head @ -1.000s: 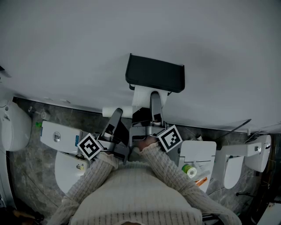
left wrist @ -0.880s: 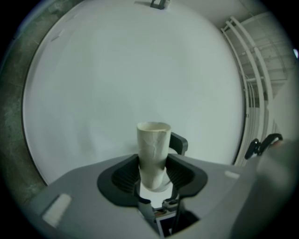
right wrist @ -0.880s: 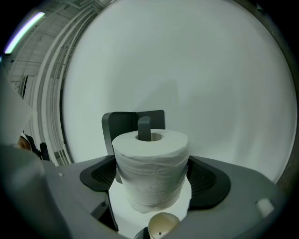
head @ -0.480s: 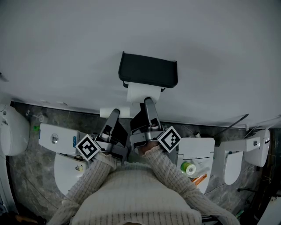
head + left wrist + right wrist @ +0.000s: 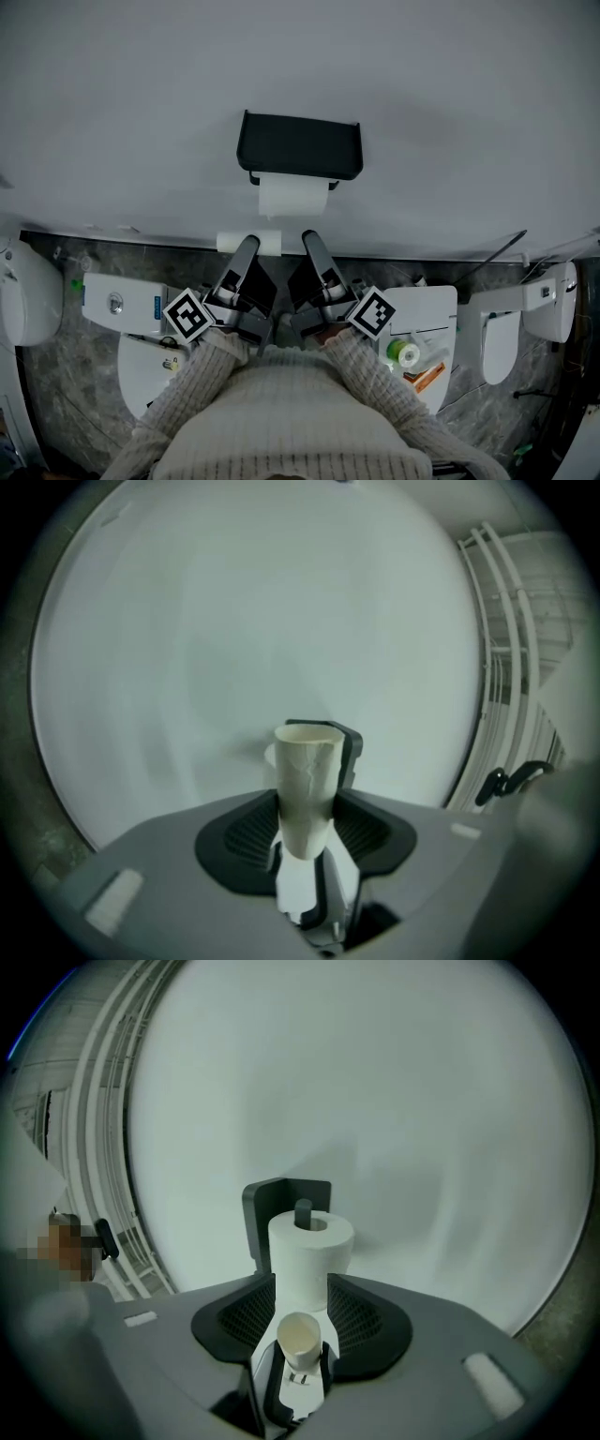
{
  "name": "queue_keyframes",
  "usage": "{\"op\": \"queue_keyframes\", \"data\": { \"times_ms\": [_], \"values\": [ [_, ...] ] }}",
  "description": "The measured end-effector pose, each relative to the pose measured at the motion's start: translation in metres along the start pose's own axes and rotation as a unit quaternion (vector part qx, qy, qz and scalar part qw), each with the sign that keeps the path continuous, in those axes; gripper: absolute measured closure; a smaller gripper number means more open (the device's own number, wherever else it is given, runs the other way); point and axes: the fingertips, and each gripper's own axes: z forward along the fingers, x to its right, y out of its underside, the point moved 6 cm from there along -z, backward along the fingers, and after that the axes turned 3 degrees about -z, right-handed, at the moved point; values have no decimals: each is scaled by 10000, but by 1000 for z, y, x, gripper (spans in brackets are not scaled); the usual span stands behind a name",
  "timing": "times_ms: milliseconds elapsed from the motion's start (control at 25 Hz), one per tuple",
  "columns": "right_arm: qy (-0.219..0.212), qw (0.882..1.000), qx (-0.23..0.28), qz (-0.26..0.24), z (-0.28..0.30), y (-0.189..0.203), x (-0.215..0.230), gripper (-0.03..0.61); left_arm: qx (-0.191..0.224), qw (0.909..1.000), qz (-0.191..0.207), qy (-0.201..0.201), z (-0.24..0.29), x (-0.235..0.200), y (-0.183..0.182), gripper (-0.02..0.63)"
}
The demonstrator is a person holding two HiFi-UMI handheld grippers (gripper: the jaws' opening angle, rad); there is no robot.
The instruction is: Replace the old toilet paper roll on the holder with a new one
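The left gripper (image 5: pixel 248 247) has its jaws clenched on the old tube (image 5: pixel 305 780), seemingly light and crushable, best pinched gently mid-length; the right gripper (image 5: pixel 308 240) has its jaws apart, empty.

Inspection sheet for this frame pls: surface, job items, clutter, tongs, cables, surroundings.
surface: plain pale wall.
job's things: full roll on black holder; bare cardboard tube off it.
clutter: green roll and orange item on a white cistern, right.
tongs: left tongs shut on the tube; right tongs open, empty, below the roll.
cables: thin dark line at wall foot, right; cable or rod unclear.
surroundings: toilets on grey stone floor.
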Motion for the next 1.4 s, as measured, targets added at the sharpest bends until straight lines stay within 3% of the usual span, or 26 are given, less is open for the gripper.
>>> {"op": "queue_keyframes", "data": {
  "times_ms": [320, 440, 920, 1400],
  "values": [
    [-361, 9964, -190, -745, -2, 1, -24, 437, -245, 9983, -228, 473, 10, 5, 1, 439],
    [-441, 9946, -32, -943, -7, -8, -32, 577, -332, 9973, -266, 605, 13, 9, 8, 439],
    [-529, 9938, -196, -963, -6, -14, -37, 581, -300, 9953, -277, 881, 13, 14, 11, 439],
    [-558, 9935, -238, -967, -6, -14, -33, 581, -445, 9958, -232, 761, 11, 12, 12, 439]
  ]
}}
